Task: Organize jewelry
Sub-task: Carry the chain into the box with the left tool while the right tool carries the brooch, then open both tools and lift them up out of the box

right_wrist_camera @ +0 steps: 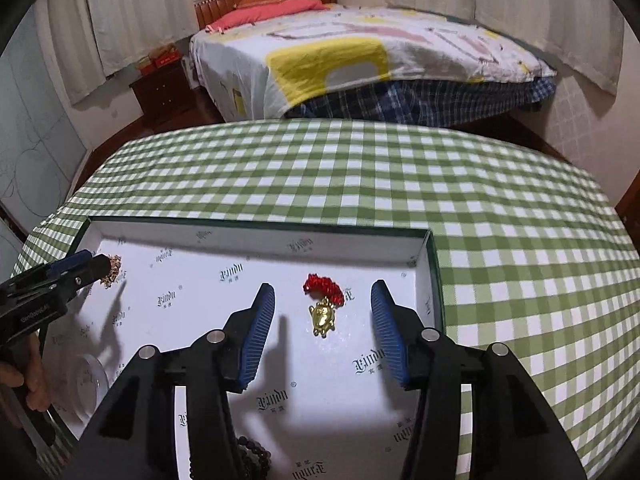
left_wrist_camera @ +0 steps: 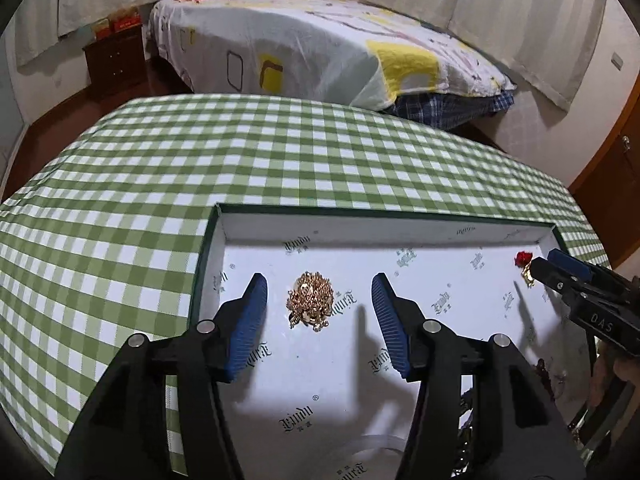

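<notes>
Gold chain (left_wrist_camera: 310,301): we find it heaped loose on the printed white floor of the box, left half, free of the walls.
Gold turtle charm (right_wrist_camera: 322,317): we find it flat in the right half, joined to a red knotted cord (right_wrist_camera: 325,289); near the right wall, not touching it.
Handling, chain: we judge it light, limp and apt to slip or trail; best pinched across the middle of the heap.
Handling, charm: we judge it small, hard and smooth, likely to skid; the soft red cord offers the surer hold.
Left gripper (left_wrist_camera: 319,286): jaws parted, straddling the chain, no pad touching it; nothing held.
Right gripper (right_wrist_camera: 323,294): jaws parted either side of the charm, clear of it; nothing held.
Box (left_wrist_camera: 384,231): shallow, dark green outside, white lined; rests on the surface.
Other contents: dark beads (right_wrist_camera: 252,454) and a clear round lid (right_wrist_camera: 90,384) at the near edge.
Surface (left_wrist_camera: 200,152): green and white check cloth.
Beyond: a bed (left_wrist_camera: 300,44).
</notes>
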### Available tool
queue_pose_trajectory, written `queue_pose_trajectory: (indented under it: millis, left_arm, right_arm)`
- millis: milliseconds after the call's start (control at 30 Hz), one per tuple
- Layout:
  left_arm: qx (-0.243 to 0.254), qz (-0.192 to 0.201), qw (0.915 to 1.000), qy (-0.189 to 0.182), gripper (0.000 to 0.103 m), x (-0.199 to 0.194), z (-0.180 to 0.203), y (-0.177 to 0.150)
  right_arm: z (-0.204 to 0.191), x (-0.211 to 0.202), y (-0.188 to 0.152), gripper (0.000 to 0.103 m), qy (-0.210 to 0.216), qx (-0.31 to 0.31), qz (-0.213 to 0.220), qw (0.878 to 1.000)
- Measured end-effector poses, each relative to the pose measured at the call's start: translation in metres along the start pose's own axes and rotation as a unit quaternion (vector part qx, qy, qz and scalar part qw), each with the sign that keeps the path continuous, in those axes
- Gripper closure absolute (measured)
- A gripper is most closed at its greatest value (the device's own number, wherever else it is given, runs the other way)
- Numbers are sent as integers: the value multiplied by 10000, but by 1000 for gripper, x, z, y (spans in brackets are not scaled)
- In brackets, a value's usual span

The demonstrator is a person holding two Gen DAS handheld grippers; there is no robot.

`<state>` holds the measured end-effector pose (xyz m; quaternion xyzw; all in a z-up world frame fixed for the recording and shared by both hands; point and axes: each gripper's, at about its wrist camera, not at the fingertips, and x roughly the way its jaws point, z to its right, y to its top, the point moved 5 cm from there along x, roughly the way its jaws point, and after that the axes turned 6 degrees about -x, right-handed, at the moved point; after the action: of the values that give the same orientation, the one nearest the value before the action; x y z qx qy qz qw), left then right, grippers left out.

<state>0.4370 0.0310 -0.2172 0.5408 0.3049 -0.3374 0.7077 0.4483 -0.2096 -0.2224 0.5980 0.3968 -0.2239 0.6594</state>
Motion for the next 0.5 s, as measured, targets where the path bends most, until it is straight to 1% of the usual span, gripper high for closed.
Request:
queue_pose_trajectory:
  millis: [67,233,367,500]
  left_arm:
    - [-81,74,9999,-72,50,-5,-2,1]
    - [-271,388,9987,-193,47,-32,-6,-1]
    - [-232,686,9972,-174,46,-64,-4,-12]
    - [-198,889,9957,-141,46,-92,-1,-29]
  right_arm:
    - [1,-6,1,53,-58,5,134,9999]
    - [0,-33,-5,53,-3,170,564,9983]
    - [-5,-57,-16,53,-16,219,814,9964]
    - [-12,-82,-30,53,-39,229,1049,9942]
